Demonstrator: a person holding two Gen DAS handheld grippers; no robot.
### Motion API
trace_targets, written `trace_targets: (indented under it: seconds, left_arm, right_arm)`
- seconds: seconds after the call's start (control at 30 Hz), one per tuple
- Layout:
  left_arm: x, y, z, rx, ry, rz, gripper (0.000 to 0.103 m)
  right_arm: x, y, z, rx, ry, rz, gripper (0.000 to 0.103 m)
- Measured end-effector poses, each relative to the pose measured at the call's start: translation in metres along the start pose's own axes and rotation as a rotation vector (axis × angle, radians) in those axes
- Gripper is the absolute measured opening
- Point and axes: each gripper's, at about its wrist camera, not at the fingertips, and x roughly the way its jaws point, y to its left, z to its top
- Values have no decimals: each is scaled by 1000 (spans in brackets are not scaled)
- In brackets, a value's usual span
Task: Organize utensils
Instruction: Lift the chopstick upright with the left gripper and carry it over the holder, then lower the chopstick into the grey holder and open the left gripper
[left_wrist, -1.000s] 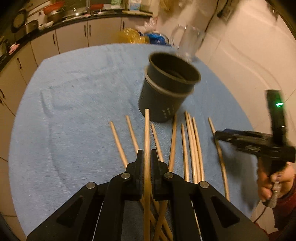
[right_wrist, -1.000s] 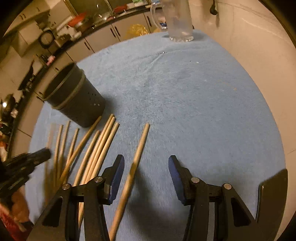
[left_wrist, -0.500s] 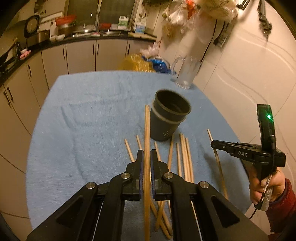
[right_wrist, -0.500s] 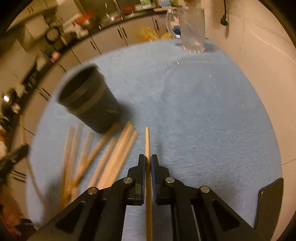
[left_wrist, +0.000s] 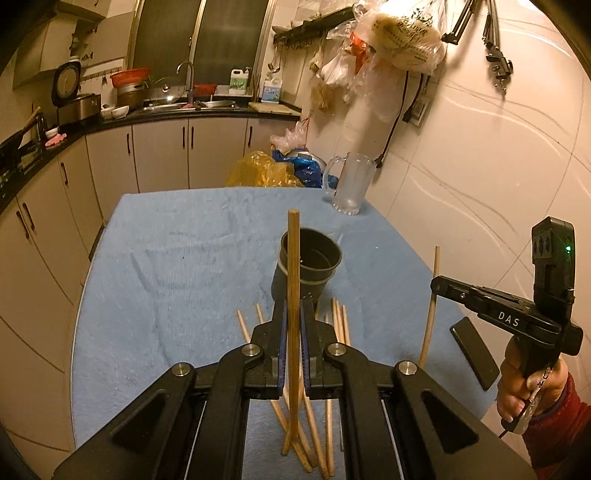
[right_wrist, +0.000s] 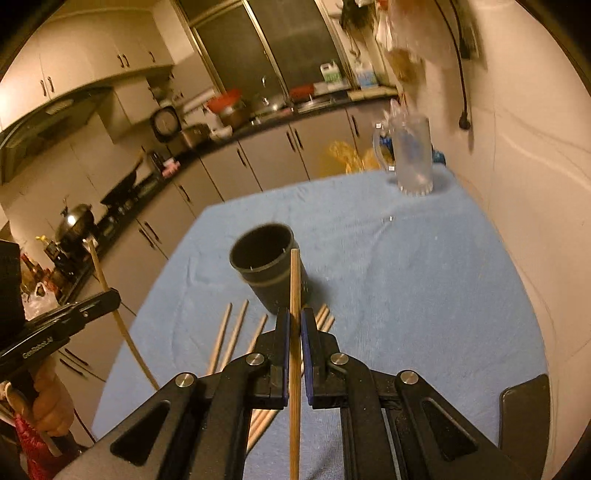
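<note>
My left gripper (left_wrist: 292, 314) is shut on a wooden chopstick (left_wrist: 293, 266) and holds it raised above the table; its tip points at the dark utensil cup (left_wrist: 308, 267). My right gripper (right_wrist: 294, 325) is shut on another chopstick (right_wrist: 294, 295), also lifted, just in front of the cup (right_wrist: 267, 267). In the left wrist view the right gripper (left_wrist: 437, 286) shows at the right with its chopstick (left_wrist: 430, 317). Several loose chopsticks (left_wrist: 338, 319) lie on the blue cloth in front of the cup, also seen in the right wrist view (right_wrist: 225, 332).
A glass mug (left_wrist: 349, 188) stands at the table's far right corner by the tiled wall. A dark flat phone (left_wrist: 474, 352) lies at the right table edge. Kitchen cabinets (left_wrist: 159, 151) and a counter run behind and to the left. Bags (left_wrist: 266, 171) sit beyond the table.
Both grippers have risen and pulled back from the table with their chopsticks. The right gripper, open a second ago, has shut on its chopstick and lifted it.
</note>
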Motion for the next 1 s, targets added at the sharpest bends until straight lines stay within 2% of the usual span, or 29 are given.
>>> trace_targets:
  seconds: [0.5, 1.0]
  left_arm:
    - [-19, -20, 23, 21, -33, 12, 6]
    - [-23, -28, 92, 3, -91, -15, 6]
  right_arm:
    - [-45, 3, 25, 22, -120, 67, 6]
    - [-59, 6, 94, 63, -188, 106, 7]
